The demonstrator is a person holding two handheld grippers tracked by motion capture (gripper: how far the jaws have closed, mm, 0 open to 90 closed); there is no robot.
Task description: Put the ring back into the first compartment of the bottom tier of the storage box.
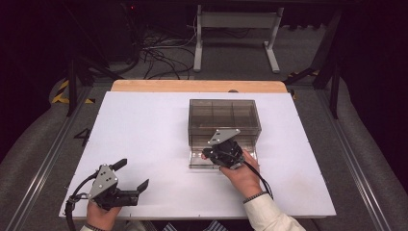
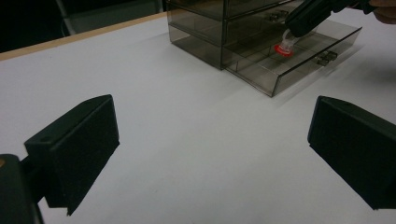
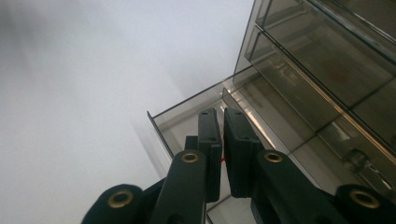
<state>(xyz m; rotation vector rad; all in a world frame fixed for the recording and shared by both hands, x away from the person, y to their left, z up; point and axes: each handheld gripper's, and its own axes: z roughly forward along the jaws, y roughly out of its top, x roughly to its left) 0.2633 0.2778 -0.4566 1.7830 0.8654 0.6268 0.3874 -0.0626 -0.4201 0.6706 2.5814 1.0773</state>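
I am gripping a small red-capped bottle [image 2: 284,45] in my right gripper [image 1: 217,155], its red end pointing down into the open drawer [image 2: 299,56]; my left gripper [image 1: 132,180] is gaping wide.

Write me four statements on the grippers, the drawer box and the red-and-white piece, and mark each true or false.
1. The bottom drawer of the smoky drawer box is pulled out. True.
2. The left gripper is shut. False: its jaws stand wide apart over bare table.
3. The right gripper holds a small red-and-white piece over the open drawer. True.
4. The left gripper touches the drawer box. False: it is well apart from it.
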